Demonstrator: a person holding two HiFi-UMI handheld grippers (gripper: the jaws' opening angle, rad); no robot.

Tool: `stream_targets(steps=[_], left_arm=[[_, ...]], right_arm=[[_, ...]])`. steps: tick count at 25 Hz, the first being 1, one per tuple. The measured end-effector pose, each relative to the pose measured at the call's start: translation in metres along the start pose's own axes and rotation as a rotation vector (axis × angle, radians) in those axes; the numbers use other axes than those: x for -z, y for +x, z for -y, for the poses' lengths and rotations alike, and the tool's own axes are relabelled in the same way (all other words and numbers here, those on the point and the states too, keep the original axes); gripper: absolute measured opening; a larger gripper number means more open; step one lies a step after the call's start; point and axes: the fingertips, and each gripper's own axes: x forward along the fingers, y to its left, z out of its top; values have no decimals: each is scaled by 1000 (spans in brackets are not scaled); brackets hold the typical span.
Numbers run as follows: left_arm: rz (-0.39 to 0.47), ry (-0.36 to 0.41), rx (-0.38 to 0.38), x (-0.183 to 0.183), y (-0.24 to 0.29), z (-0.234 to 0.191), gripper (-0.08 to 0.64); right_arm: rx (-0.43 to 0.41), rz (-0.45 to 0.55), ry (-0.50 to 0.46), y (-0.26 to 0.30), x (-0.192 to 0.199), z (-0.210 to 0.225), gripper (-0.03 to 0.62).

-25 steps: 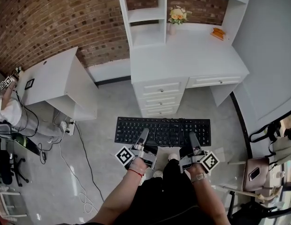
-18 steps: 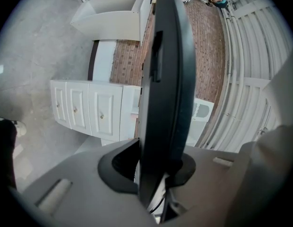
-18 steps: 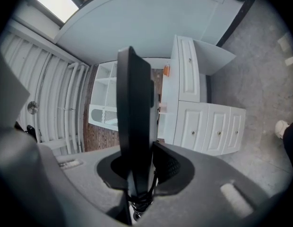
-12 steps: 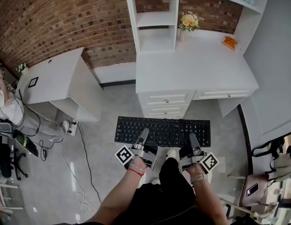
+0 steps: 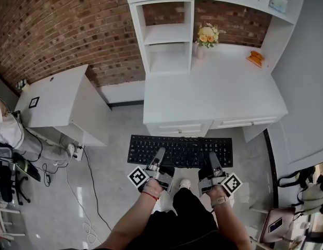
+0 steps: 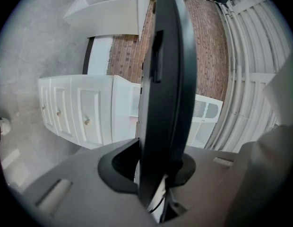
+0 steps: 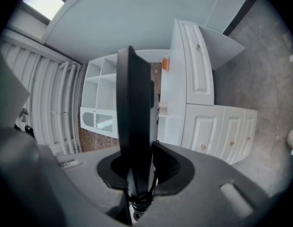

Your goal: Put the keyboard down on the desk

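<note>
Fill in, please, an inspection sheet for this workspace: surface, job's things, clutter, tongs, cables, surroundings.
Surface: white desk, top mostly bare.
Job's things: black keyboard held in the air in front of the desk, not yet on it.
Clutter: flowers and an orange object at the back of the desk.
Tongs: left tongs and right tongs, each shut on the keyboard's near edge.
Cables: power strip with loose cables on the floor at the left.
Surroundings: brick wall, white side table, grey floor.
</note>
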Motion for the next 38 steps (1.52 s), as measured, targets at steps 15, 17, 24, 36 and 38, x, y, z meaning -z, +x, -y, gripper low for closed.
stream_targets(steps=[15, 17, 24, 36, 38], left_arm=[[47, 10, -28, -14, 93, -25, 75], [50, 8, -28, -14, 104, -28, 75], [53, -2, -35, -15, 125, -35, 75], [38, -5, -67, -25, 161, -50, 75], [38, -9, -71, -30, 172, -54, 75]], right_arm=[[15, -47, 20, 86, -58, 28, 71], [16, -49, 16, 95, -66, 31, 71], [24, -50, 18, 111, -80, 37, 71], [55, -34, 48, 139, -94, 57, 71], [56, -32, 48, 150, -98, 59, 71]])
